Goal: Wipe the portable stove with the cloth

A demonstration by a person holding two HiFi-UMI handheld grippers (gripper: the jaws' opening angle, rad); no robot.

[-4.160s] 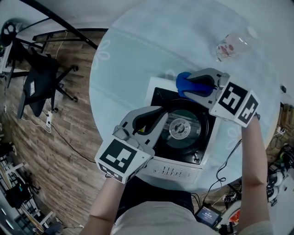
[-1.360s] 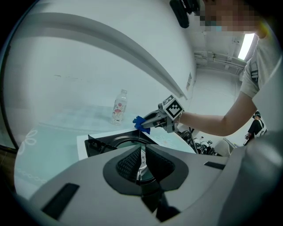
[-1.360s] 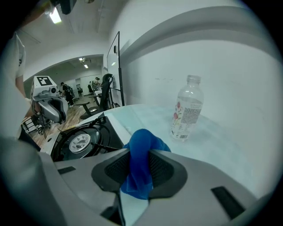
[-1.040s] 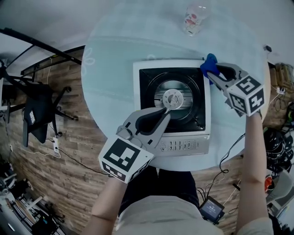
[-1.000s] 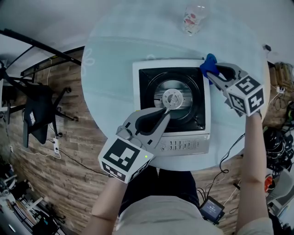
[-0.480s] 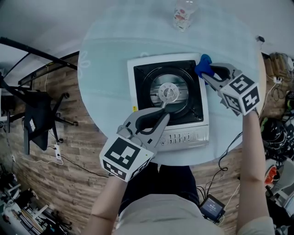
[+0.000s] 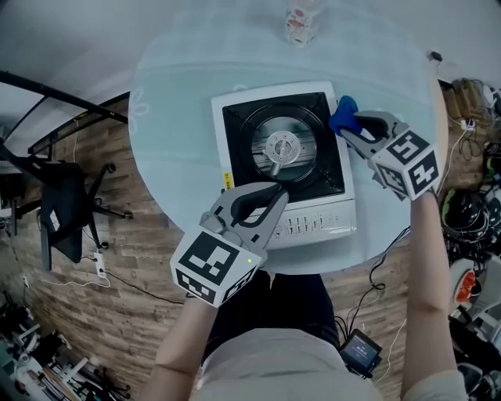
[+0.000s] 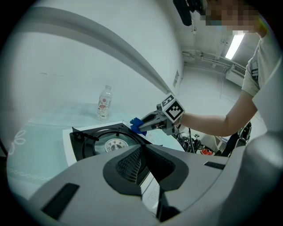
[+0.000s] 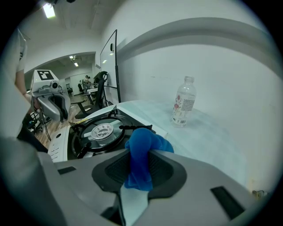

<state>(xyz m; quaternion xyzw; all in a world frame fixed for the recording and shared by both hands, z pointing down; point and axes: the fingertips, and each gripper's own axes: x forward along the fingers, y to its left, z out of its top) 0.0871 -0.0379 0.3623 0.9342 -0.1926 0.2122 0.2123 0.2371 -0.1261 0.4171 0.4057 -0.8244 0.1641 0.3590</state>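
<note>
The portable stove [image 7: 235, 157] is white with a black top and a round burner [image 7: 279, 146], and it sits mid-table. My right gripper [image 7: 347, 129] is shut on the blue cloth [image 7: 341, 116], which rests at the stove's right rim near the far corner. In the right gripper view the cloth [image 9: 141, 155] bulges out between the jaws, with the stove [image 9: 99, 131] to the left. My left gripper [image 7: 272, 193] hangs over the stove's front part, shut and holding nothing. In the left gripper view its tips [image 8: 142, 149] meet in front of the burner [image 8: 116, 144].
A clear plastic bottle [image 7: 300, 19] stands at the table's far side beyond the stove. The stove's control strip [image 7: 301, 225] faces the person. The round glass table [image 7: 168, 141] ends close to the stove's front. An office chair [image 7: 66, 196] stands on the wood floor to the left.
The right gripper has slid the cloth a little from the stove's far right corner along the right rim. The left gripper has drawn back slightly toward the stove's front.
</note>
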